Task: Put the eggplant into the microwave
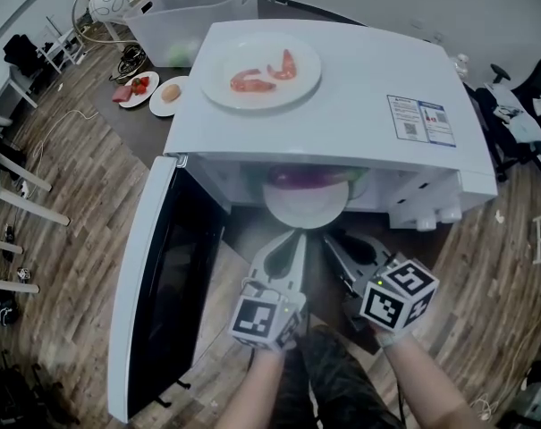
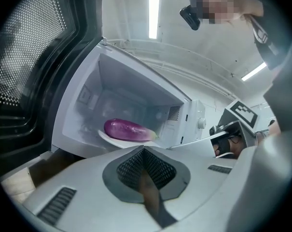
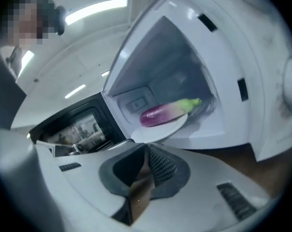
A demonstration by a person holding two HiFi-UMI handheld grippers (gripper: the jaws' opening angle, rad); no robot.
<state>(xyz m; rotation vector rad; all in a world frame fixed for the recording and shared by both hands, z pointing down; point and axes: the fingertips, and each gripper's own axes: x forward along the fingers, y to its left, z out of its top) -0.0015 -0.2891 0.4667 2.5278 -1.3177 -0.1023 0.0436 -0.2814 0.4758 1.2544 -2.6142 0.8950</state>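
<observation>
The eggplant (image 2: 129,129) lies on a white plate (image 2: 110,139) inside the open microwave (image 1: 359,105). Both gripper views show it whole. The head view shows only a purple sliver, plus shrimp (image 1: 263,74) on the microwave's top. At six o'clock of the plate, the left gripper (image 1: 291,238) and right gripper (image 1: 340,242) keep their fingers pressed together, empty.

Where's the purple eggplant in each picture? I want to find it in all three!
Head view: the eggplant peeks out of the microwave's opening, just above the middle.
Left gripper view: a little left of the middle, lying inside.
Right gripper view: near the middle, green stem to the right.
Shared landmark: the white plate under it.
</observation>
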